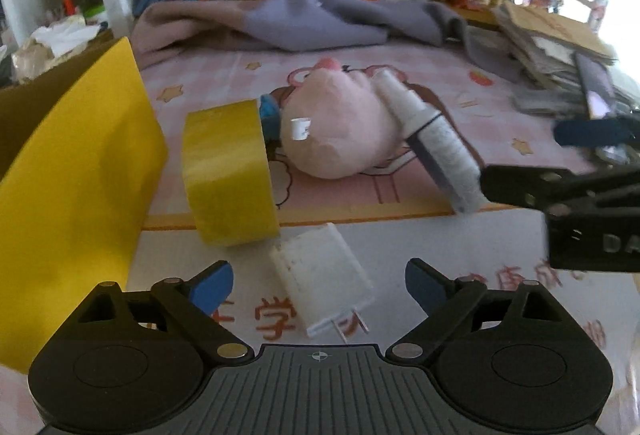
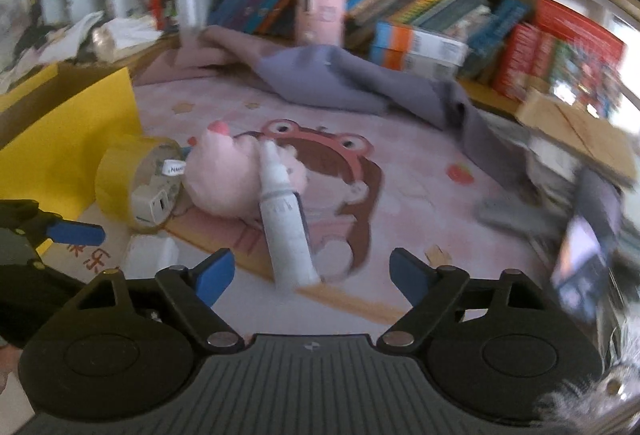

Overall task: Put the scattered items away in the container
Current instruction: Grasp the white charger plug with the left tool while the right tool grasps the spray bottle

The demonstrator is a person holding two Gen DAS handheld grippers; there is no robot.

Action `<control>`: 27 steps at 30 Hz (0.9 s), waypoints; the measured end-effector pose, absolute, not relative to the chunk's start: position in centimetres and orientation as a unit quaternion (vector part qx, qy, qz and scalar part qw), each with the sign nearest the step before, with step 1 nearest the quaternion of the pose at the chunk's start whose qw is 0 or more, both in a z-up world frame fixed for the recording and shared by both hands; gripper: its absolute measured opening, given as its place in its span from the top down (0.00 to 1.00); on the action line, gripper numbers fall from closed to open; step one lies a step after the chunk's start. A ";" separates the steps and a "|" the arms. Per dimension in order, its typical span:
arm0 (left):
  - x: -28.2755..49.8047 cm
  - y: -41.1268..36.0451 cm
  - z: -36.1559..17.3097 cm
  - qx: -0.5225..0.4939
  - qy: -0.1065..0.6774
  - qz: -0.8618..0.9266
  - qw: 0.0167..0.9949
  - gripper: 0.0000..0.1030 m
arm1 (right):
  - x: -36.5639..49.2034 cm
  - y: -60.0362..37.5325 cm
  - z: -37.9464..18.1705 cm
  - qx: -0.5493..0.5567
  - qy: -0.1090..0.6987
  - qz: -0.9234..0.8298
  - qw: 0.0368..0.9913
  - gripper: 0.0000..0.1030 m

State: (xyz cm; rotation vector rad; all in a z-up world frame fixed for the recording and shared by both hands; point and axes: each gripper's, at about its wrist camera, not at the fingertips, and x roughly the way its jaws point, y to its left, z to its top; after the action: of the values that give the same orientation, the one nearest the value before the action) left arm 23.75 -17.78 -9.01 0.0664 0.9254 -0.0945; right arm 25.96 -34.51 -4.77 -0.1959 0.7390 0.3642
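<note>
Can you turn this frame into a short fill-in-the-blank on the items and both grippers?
1. The roll of tape is coloured ____.
2. The white bottle leans against the pink ____.
3. The left gripper and right gripper both have their jaws ____.
4. The white charger plug lies in front of the ____ gripper.

Missing words: yellow; plush toy; open; left

1 yellow tape roll, 1 pink plush, 1 white bottle, 1 white charger, 1 yellow box
</note>
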 end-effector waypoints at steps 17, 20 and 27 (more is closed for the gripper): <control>24.0 -17.6 -9.8 0.033 0.450 -0.042 0.892 0.53 | 31.7 -31.5 -8.5 -0.146 0.406 0.245 0.868 0.70; 23.6 -17.3 -9.5 0.035 0.453 -0.046 0.890 0.57 | 31.4 -32.2 -8.0 -0.107 0.408 0.244 0.873 0.70; 22.1 -16.3 -7.9 0.026 0.439 -0.058 0.896 0.59 | 29.1 -33.6 -6.0 -0.053 0.391 0.236 0.888 0.70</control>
State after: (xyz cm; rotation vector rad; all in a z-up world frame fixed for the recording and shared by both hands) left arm 22.09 -16.34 -7.87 0.0543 0.9104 -0.1207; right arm 29.10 -33.60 -6.01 -0.1092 0.8133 0.4899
